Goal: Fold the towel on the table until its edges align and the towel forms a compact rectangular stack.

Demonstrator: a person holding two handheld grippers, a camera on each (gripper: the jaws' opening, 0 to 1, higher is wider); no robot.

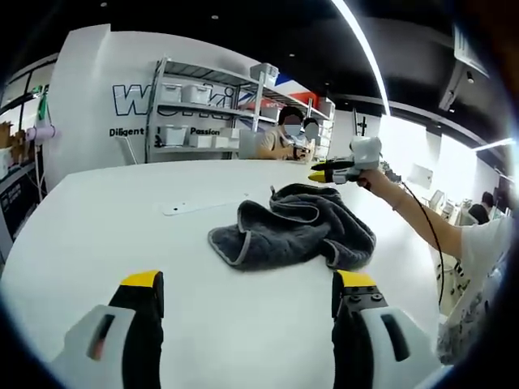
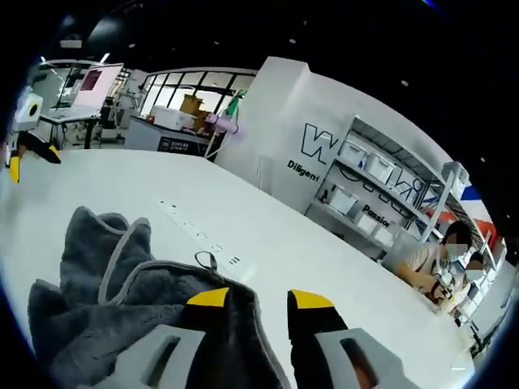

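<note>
While the grey towel (image 1: 293, 227) lies crumpled in a loose heap on the white table (image 1: 122, 235), the left gripper (image 1: 247, 288) hangs over the near part of the tabletop, well short of the cloth. Its two yellow-tipped jaws stand wide apart with bare table between them and nothing held.

Seen from the left gripper view, the towel sits right of the table's middle, bunched into folds with a paler hem curling along its near-left edge. Beyond it, on the far right, the right gripper (image 1: 324, 175) is held above the table by a person's hand (image 1: 375, 180), close to the towel's far edge; whether it touches the cloth there cannot be told.

From the right gripper view, the right gripper (image 2: 259, 301) hovers over the towel (image 2: 105, 284), whose ruffled folds spread to the left and under the left jaw. The jaws stand apart, and a fold of grey cloth lies in the gap between them; whether they press on it cannot be told. A small hanging loop (image 2: 206, 260) shows at the towel's far edge. The left gripper (image 2: 26, 146) appears at the far left, above the table (image 2: 324, 267).

Metal shelves with white bins (image 1: 199, 105) stand against the far wall.
</note>
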